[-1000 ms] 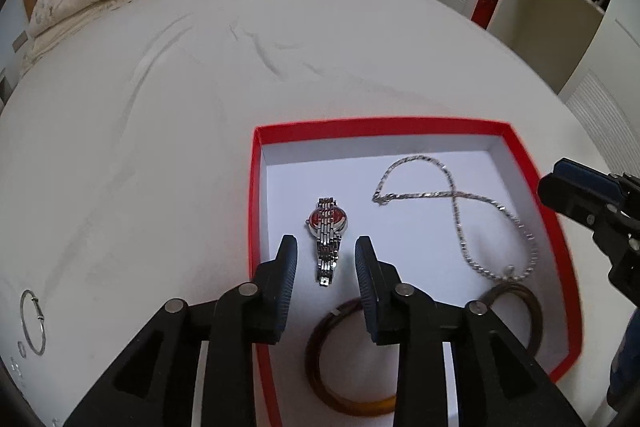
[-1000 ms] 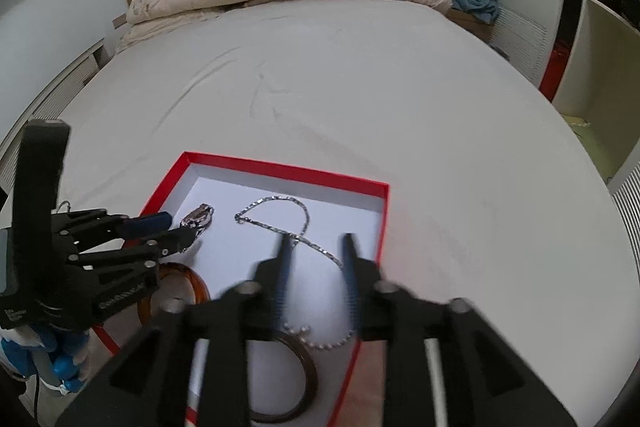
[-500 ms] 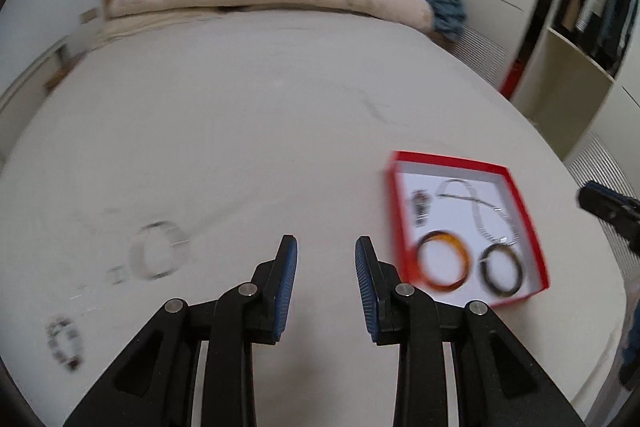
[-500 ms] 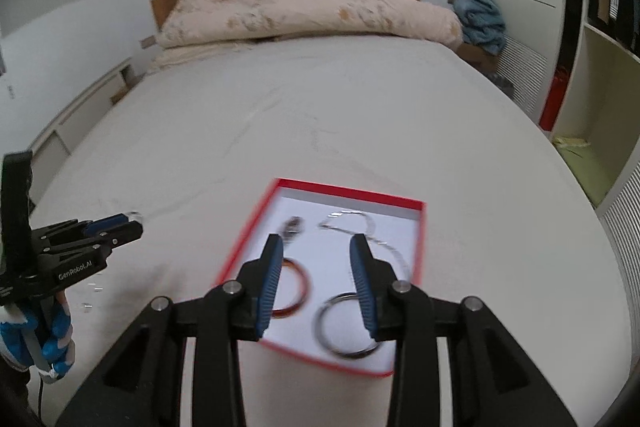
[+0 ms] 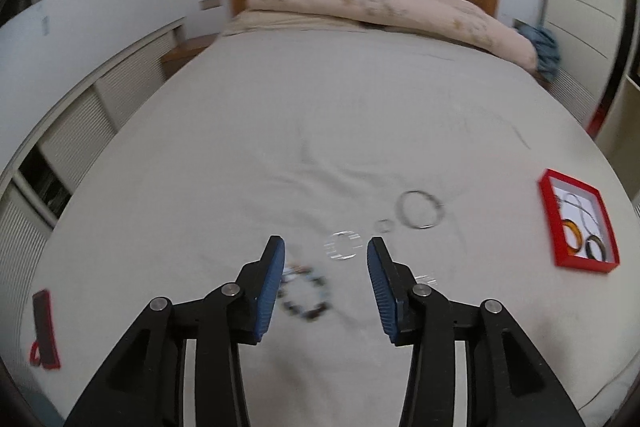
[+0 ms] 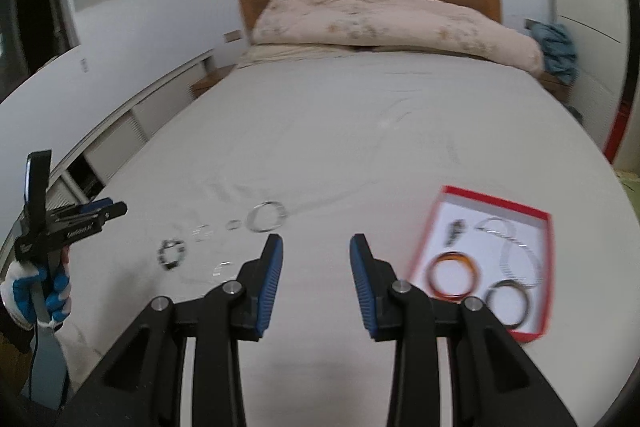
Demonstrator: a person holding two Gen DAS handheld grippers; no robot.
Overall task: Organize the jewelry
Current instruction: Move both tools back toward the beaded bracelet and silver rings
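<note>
A red jewelry box [image 5: 576, 223] [image 6: 492, 259] lies on the bed and holds an amber bangle [image 6: 452, 277], a dark bangle [image 6: 507, 301], a silver chain [image 6: 516, 247] and a watch [image 6: 456, 229]. Loose on the sheet lie a large silver bangle [image 5: 420, 209] [image 6: 267, 217], a small ring [image 5: 385, 225], a clear bracelet [image 5: 343, 245] and a dark beaded bracelet [image 5: 306, 293] [image 6: 172, 253]. My left gripper [image 5: 326, 283] is open above the beaded bracelet. My right gripper [image 6: 316, 279] is open and empty, left of the box.
A white sheet [image 5: 320, 131] covers the bed, with a folded pink duvet [image 5: 380, 3] at the wooden headboard. A red-edged dark object [image 5: 44, 327] lies at the bed's left edge. Wardrobes stand at the right. The left gripper also shows in the right wrist view [image 6: 80, 219].
Both grippers have pulled back from the box and swung left. The left gripper now hangs over the loose jewelry, and its jaws have opened wider.
</note>
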